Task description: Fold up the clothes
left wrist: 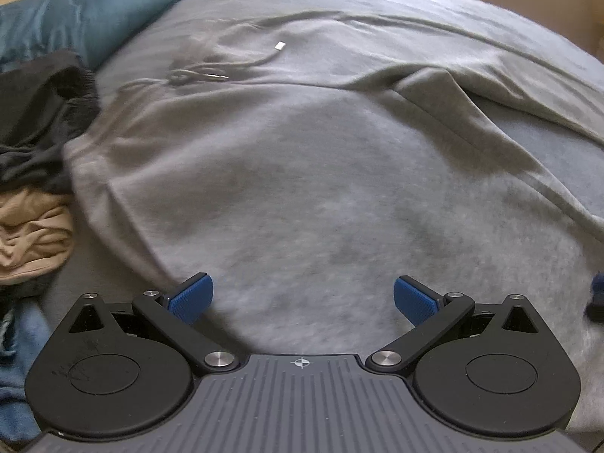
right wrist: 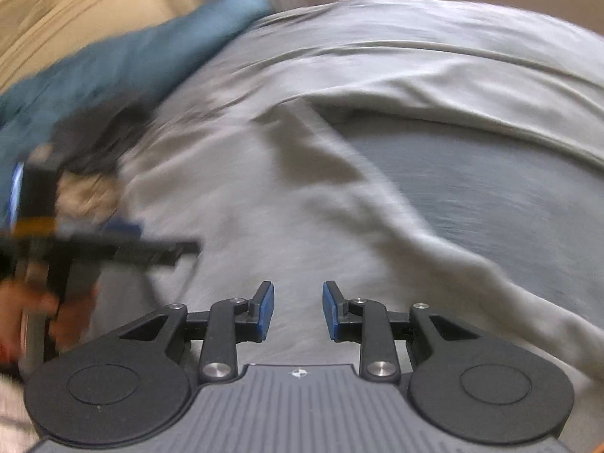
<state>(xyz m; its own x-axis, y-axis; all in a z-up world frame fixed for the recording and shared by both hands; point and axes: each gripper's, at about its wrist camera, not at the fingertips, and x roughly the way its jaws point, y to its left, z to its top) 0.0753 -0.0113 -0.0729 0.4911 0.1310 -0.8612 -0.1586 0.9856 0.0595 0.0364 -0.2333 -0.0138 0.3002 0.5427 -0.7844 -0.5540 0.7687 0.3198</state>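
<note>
A grey hooded sweatshirt (left wrist: pixel 302 173) lies spread flat on the grey bed cover, its drawstrings (left wrist: pixel 204 73) near the far left and a sleeve (left wrist: pixel 490 113) folded at the right. My left gripper (left wrist: pixel 302 298) is wide open and empty just above the garment's near part. My right gripper (right wrist: pixel 298 311) is partly open and empty above the same sweatshirt (right wrist: pixel 264 196), whose sleeve (right wrist: pixel 434 241) runs down to the right. The right wrist view is blurred. The left gripper (right wrist: pixel 113 245) shows there at the left, held by a hand.
A pile of clothes lies at the left: a black garment (left wrist: pixel 41 120), a tan one (left wrist: pixel 34 234) and blue denim (left wrist: pixel 15 358). A teal pillow (left wrist: pixel 94 11) lies at the far left. The grey bed cover (right wrist: pixel 490 188) lies beside the sleeve.
</note>
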